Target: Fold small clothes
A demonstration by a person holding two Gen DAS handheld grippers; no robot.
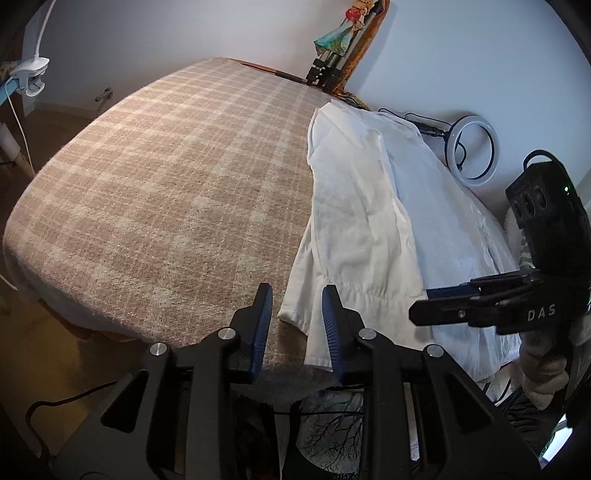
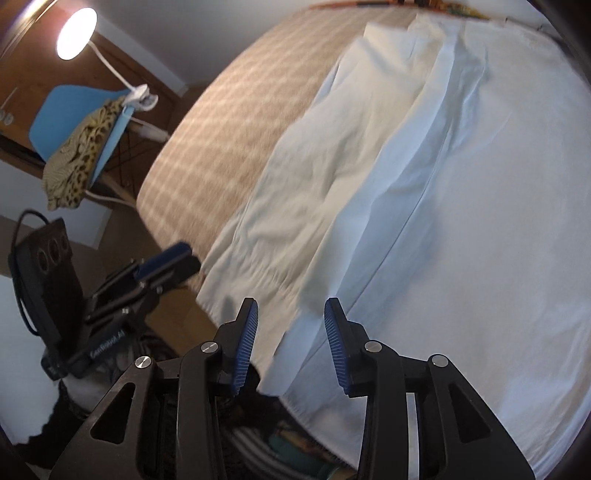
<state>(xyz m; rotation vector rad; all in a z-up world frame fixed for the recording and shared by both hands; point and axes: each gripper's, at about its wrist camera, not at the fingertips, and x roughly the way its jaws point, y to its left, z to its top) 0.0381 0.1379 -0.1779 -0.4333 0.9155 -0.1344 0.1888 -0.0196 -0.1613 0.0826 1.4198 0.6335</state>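
A white garment (image 1: pixel 354 221) lies lengthwise along the right side of the checked beige blanket (image 1: pixel 166 177), folded into a long strip, its gathered hem at the near edge. My left gripper (image 1: pixel 297 301) hovers open just above that near hem corner, with nothing pinched between its blue pads. The right gripper (image 1: pixel 443 312) shows from the side at the right, over the cloth. In the right wrist view the garment (image 2: pixel 303 192) lies on a pale sheet (image 2: pixel 480 221); my right gripper (image 2: pixel 291 314) stands open above the hem, holding nothing. The left gripper (image 2: pixel 166 266) sits at the left.
A ring light (image 1: pixel 472 147) and its cable lie at the far right by the wall. A tripod (image 1: pixel 325 74) stands behind the bed. A blue chair (image 2: pixel 74 107) draped with a leopard-print cloth and a clip lamp (image 2: pixel 75 33) stand to the left of the bed.
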